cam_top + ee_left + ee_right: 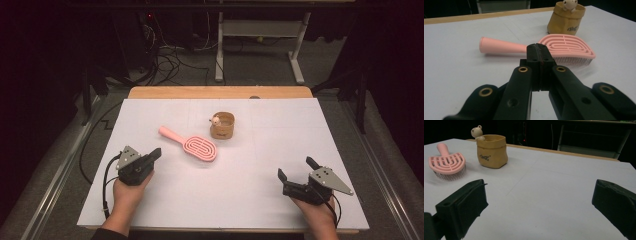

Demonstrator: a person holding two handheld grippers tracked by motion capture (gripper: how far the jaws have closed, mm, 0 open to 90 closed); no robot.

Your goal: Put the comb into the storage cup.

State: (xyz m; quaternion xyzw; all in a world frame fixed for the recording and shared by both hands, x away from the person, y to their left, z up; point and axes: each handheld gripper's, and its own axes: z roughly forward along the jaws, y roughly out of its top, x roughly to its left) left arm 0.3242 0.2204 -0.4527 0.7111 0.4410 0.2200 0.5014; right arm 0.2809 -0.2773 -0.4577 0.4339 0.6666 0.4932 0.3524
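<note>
A pink hairbrush point(192, 144) lies bristles down on the white table top point(240, 185), its handle pointing to the far left. Just behind it stands a tan pot point(222, 125) with a small bear figure point(215, 120) on its rim. My left gripper point(156, 153) rests at the near left, jaws pressed together with nothing between them, its tip a short way from the brush handle point(499, 46). My right gripper point(297, 168) sits at the near right, jaws spread wide and empty. The brush point(447, 165) and the pot point(492, 151) lie far off to its left.
A wooden edge point(220, 92) runs along the far side of the table top. Beyond it are a white desk frame point(260, 45) and cables on the floor point(170, 60). A metal rail point(55, 180) runs along the left.
</note>
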